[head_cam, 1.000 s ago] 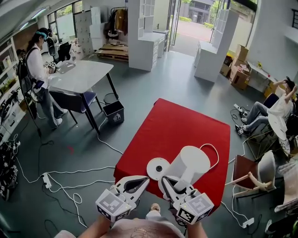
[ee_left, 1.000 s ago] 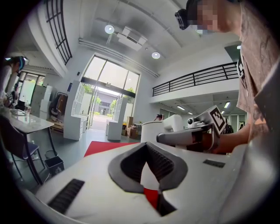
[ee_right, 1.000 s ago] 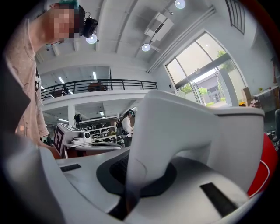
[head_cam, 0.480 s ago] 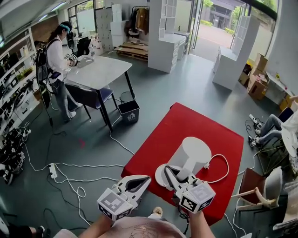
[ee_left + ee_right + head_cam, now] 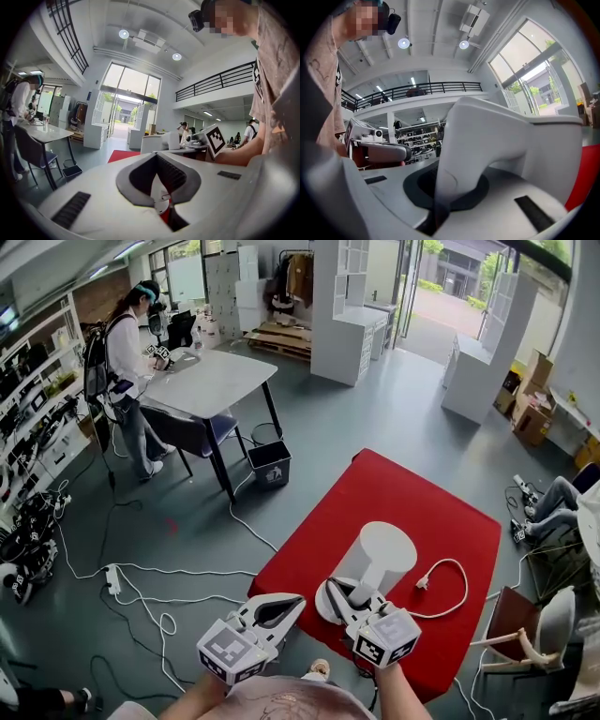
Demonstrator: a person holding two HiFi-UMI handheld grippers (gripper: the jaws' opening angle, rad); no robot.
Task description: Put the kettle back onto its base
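The white cylindrical plastic kettle (image 5: pixel 380 559) is held by its handle over the near-left part of the red cloth-covered table (image 5: pixel 403 488). Its bottom is above or already touching the round white power base (image 5: pixel 324 604). Which one can't be told, as only the base's left edge is seen past the kettle. The handle (image 5: pixel 459 154) is clamped by the right gripper (image 5: pixel 345 594) and is seen pinched between the dark pads in the right gripper view. The base's white cord w/ plug (image 5: pixel 441 579) is laid loose on the cloth to the right. The left gripper (image 5: pixel 292 603) is held beside the table's near-left edge, jaws closed, nothing between them. Step in hand, as judged: seating the kettle. Next, centring over the base is called for, then a straight lowering till flat, and only then is the grip to be let go.
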